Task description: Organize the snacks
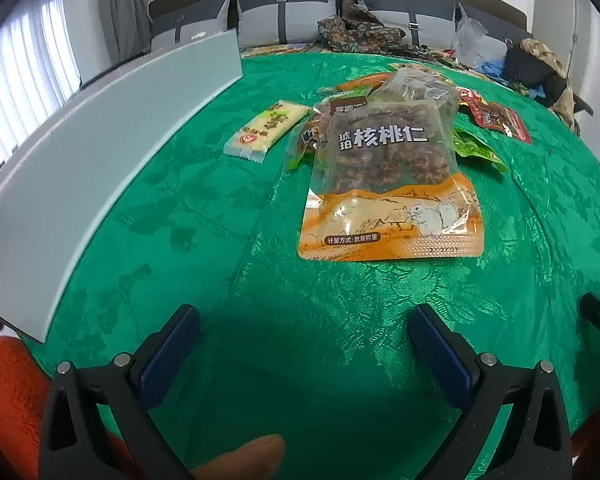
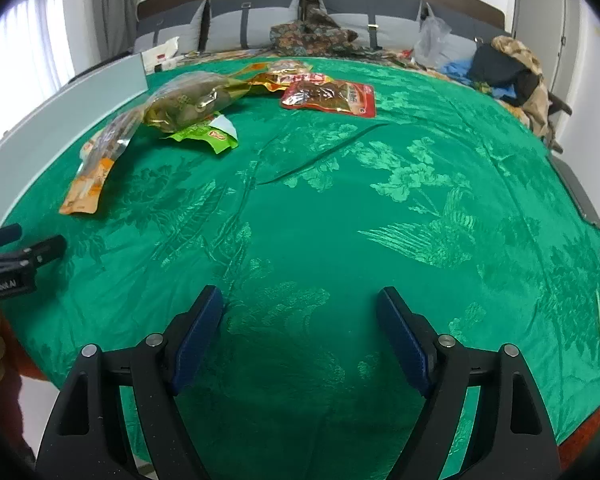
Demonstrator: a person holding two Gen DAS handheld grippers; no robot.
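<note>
Several snack packets lie in a loose pile on the green tablecloth (image 1: 220, 208). An orange walnut bag (image 1: 388, 184) lies nearest my left gripper (image 1: 304, 324), which is open and empty just short of it. A pale yellow bar packet (image 1: 266, 128) lies to the bag's left; a red packet (image 1: 500, 120) and a green packet (image 1: 474, 150) lie to its right. In the right wrist view the walnut bag (image 2: 94, 164), a gold bag (image 2: 192, 102), the green packet (image 2: 204, 136) and the red packet (image 2: 328, 98) lie far left. My right gripper (image 2: 300, 304) is open, empty, over bare cloth.
A long pale grey box (image 1: 100, 152) stands along the table's left edge, also in the right wrist view (image 2: 60, 120). A sofa with clothes and bags (image 2: 316, 32) stands behind the table. The left gripper shows at the right wrist view's left edge (image 2: 20, 248).
</note>
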